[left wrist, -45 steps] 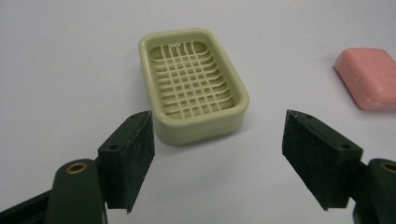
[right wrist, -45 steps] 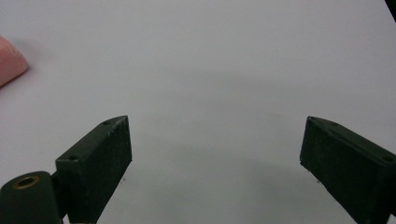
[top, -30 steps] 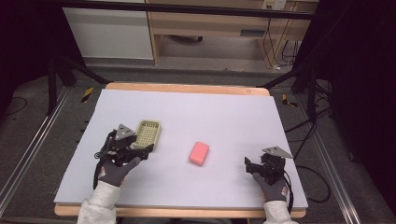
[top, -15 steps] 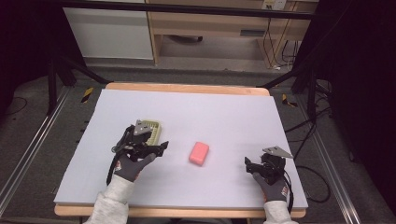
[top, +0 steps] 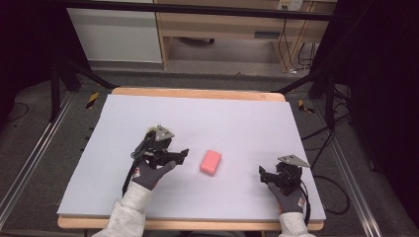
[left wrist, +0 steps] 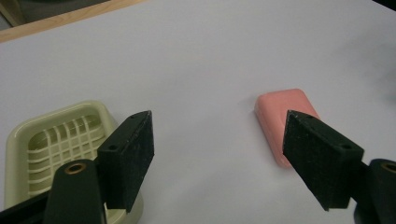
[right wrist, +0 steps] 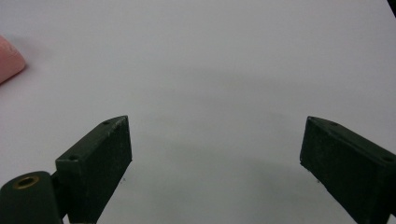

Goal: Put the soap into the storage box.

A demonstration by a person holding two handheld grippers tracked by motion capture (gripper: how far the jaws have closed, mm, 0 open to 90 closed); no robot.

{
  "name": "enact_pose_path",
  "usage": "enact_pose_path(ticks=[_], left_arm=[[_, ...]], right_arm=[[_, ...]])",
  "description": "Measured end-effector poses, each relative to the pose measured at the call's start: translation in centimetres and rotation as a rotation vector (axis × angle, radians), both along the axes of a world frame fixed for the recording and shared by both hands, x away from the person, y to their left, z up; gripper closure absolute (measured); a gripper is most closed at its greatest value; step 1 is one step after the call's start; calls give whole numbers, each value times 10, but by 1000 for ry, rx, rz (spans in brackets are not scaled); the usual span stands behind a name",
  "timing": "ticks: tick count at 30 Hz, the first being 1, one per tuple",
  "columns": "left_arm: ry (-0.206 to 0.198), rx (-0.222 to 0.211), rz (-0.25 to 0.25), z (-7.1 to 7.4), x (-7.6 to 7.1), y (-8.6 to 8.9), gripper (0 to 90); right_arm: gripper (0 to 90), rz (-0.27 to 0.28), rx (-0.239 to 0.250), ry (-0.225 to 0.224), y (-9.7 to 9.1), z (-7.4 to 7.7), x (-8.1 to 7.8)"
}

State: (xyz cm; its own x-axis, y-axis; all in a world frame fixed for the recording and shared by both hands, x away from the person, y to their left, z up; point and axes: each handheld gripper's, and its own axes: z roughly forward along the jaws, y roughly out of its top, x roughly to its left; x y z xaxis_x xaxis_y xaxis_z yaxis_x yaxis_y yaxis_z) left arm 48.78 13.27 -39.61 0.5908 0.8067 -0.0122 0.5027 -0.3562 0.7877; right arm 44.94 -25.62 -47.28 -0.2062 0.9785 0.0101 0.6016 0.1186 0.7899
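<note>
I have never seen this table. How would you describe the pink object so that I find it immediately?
Look at the wide pale sheet that covers the wooden table. Near its middle, between the left gripper and the right gripper and closer to the left one, lies a bar of soap. It is a small rounded pink block lying flat, while the soap dish beside it is pale yellow with a grid.

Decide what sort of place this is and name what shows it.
Probably a lab or workshop recording station: a table covered by a plain white sheet, a dark metal frame around it, loose cables behind, and a gloved person holding a tool in each hand.
</note>
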Motion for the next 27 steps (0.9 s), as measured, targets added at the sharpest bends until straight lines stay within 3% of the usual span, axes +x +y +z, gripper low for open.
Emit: enact_pose_path(ticks=[14, 27], left_arm=[[12, 10, -38, -5, 1, -27, 243], [31, 46, -71, -12, 4, -48, 239]], right_arm=[[92, 5, 5, -13, 0, 1, -1], [93, 13, 3, -16, 1, 1, -1]])
